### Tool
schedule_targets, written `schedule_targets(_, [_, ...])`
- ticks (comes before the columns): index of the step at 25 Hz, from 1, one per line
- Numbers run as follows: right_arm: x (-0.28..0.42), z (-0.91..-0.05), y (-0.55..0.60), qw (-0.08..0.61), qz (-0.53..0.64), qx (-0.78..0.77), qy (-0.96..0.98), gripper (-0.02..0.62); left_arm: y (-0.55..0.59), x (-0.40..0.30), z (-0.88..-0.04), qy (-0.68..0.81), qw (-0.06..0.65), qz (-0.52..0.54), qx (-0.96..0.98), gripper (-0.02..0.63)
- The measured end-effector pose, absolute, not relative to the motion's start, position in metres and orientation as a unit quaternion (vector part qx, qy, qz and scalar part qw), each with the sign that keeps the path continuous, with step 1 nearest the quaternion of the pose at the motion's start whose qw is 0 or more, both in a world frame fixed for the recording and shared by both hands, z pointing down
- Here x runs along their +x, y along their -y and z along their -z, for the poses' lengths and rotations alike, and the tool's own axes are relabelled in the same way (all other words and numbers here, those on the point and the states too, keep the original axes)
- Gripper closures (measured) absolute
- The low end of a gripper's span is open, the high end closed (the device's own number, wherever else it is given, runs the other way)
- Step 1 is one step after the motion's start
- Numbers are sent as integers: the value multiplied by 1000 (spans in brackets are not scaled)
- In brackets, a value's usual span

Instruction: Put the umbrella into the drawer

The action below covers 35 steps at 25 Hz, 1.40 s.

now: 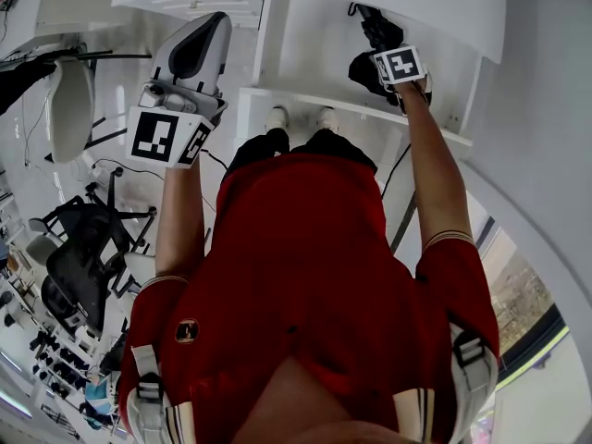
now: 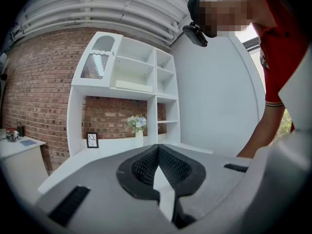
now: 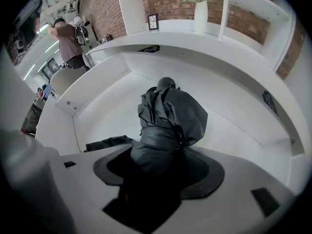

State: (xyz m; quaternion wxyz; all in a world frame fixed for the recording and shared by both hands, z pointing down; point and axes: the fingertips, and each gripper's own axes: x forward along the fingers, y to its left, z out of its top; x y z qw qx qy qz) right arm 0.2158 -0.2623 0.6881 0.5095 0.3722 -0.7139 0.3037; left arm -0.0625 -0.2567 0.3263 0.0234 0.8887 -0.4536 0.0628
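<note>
Head view: we count one drawer [image 1: 310, 58] holding one black umbrella [image 1: 377, 28]. Left gripper view: our left tongs [image 2: 158, 151] are pressed together, empty. Right gripper view: our right tongs [image 3: 161, 165] stand spread astride the umbrella.

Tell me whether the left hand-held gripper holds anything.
No: the left hand-held gripper shows its jaws together with nothing between them.

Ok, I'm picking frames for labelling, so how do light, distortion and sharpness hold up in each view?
Head view: heavy fisheye bend, the white drawer nearly blown out. Left gripper view: dark round vignette, the red brick wall bowed. Right gripper view: the folded black umbrella is sharp but sinks into shadow at its near end.
</note>
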Motion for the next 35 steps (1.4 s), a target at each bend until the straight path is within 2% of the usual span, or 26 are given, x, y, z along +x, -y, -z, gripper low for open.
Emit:
schedule_targets(9, [217,-650,262,494,-256,389,734,301,254,-45,-331,428,27,-55,902,601])
schedule_targets(14, [214,-597,268,439,-211,414,769,302,253,-30,-333,409,28,-47,911,601])
schedule_targets(16, [208,-571,270,405,-190,423,788,330,252,-22,-333,399,27,-46,915,601])
schedule_targets(20, [190,-513,271,328,-138,441,824,443,249,-8,-334,379,24,-42,924,601])
schedule_targets(26, [162,-427,261,205,-91,461,858,559,240,7,-330,352,19,-35,935,601])
schedule_targets(28, [152,-397,255,159,-82,463,868,582,237,11,-328,344,16,-32,938,601])
schedule_targets(35, [123,-319,222,30,-41,448,893,597,227,19,-316,323,5,-20,946,601])
